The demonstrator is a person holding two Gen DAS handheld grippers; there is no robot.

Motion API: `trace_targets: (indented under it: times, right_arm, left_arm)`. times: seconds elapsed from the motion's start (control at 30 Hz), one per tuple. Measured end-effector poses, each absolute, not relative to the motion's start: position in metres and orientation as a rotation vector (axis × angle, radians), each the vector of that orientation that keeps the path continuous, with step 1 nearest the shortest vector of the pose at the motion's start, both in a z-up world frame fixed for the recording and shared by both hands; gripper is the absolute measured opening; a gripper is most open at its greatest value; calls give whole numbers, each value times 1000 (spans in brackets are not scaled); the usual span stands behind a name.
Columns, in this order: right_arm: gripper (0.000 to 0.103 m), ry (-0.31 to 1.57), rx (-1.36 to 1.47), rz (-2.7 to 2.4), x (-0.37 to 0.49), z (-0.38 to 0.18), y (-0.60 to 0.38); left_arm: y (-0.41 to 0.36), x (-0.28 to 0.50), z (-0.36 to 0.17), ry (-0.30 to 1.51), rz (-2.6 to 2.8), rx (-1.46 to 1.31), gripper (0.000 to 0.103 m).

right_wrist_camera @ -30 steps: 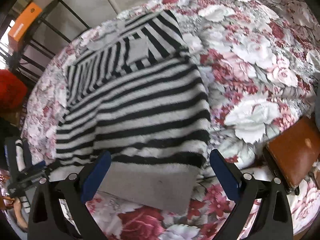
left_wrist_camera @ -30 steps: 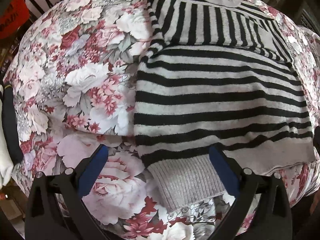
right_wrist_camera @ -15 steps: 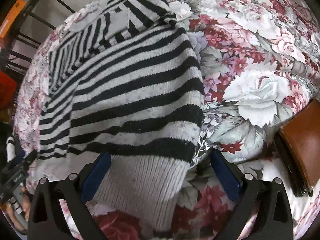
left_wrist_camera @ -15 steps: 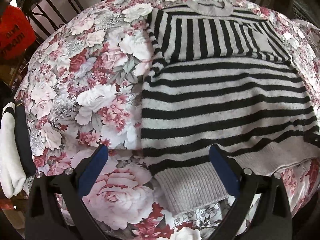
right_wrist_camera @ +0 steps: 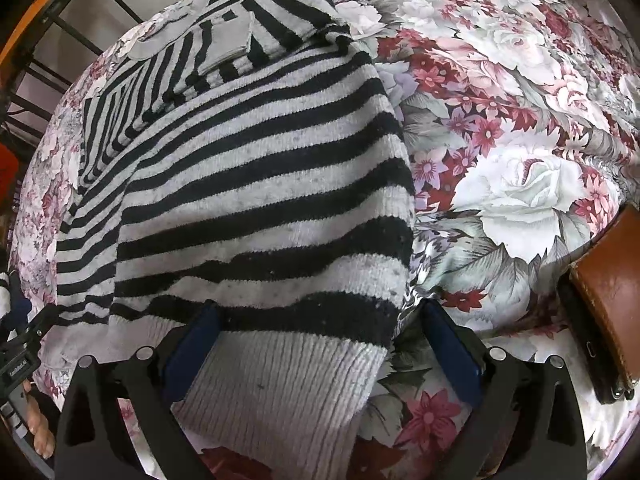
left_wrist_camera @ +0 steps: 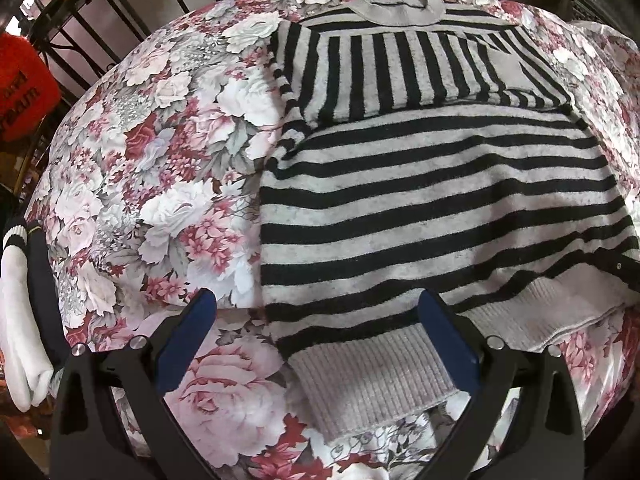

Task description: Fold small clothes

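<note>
A grey sweater with black stripes (left_wrist_camera: 432, 200) lies on a floral cloth (left_wrist_camera: 160, 168), its sleeves folded across the chest. My left gripper (left_wrist_camera: 316, 312) is open just above the sweater's near left corner, over the ribbed hem (left_wrist_camera: 368, 380). In the right wrist view the same sweater (right_wrist_camera: 256, 184) fills the left half. My right gripper (right_wrist_camera: 320, 320) is open and low over the ribbed hem (right_wrist_camera: 280, 392) at the near right corner, its left finger partly under the fabric edge.
A brown leather wallet on a dark phone (right_wrist_camera: 612, 300) lies at the right edge. White and dark socks (left_wrist_camera: 20, 320) hang at the far left. A metal rack (left_wrist_camera: 100, 20) and an orange bag (left_wrist_camera: 20, 92) stand behind the table.
The right gripper has dropped closer to the hem, which now reaches between its fingers. The left gripper has pulled back and tilted up a little, so more of the sweater shows.
</note>
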State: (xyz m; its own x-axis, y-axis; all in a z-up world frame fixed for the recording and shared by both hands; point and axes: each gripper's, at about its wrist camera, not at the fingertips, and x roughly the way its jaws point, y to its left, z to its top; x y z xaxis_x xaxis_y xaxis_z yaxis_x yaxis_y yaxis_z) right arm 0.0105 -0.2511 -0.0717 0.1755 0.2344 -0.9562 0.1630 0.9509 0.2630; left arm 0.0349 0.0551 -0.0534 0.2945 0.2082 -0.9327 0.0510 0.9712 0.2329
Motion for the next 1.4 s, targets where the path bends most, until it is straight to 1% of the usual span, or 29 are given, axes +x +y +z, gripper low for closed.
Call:
trace_targets:
  times: [0.1,0.47,0.87,0.93,1.07,1.2,1.4]
  right_arm:
    - [100,1355,321,44,8,-71,-249]
    - [100,1414,331,69,13,-65,-250]
    - [100,1399,379,96,1,-48,-251]
    - [100,1389,406,111,0,-44,-253]
    - [100,1379,461,120,-1,-42,-258]
    - [100,1367,554,124,-2,-41,-270]
    - [100,1350,626,129,-5,-40,-280]
  left_arm:
    - [51,36,-57,1279,101,242,98]
    - [35,35,-60,1286,77,267,98]
    - [37,35,-63,1308,59,231,98]
    - [41,35,-64,1329,41,192,98]
    - [65,38,-73,1422,-6,-31,98]
    - [89,41,-77,1455,-3,-203,98]
    - [97,44,-83,1479,-29,-267,98]
